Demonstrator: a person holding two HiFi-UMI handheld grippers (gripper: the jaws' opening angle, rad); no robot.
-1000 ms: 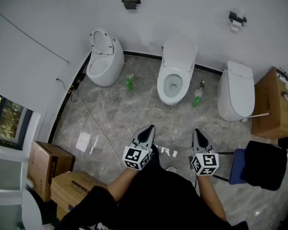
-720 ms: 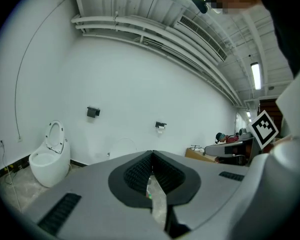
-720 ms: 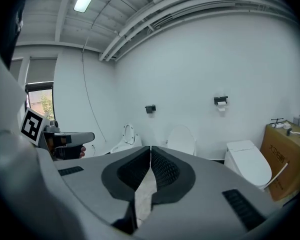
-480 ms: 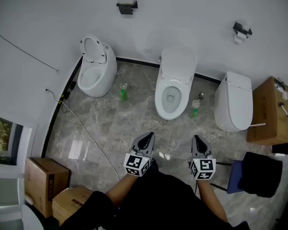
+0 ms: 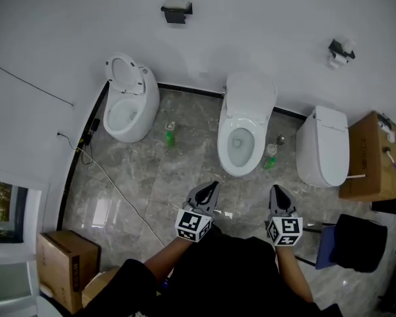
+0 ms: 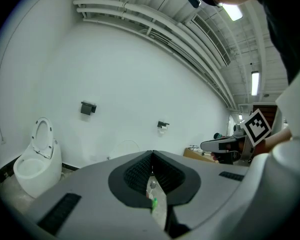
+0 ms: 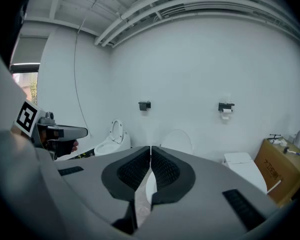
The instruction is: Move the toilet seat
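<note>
No legible text, print on cardboard box (image 5: 373,157) unreadable

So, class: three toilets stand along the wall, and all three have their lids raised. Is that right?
Not quite. Three toilets do stand along the wall, but only two have raised lids: the left toilet and the middle toilet. The right toilet has its lid down. The head view shows this.
</note>
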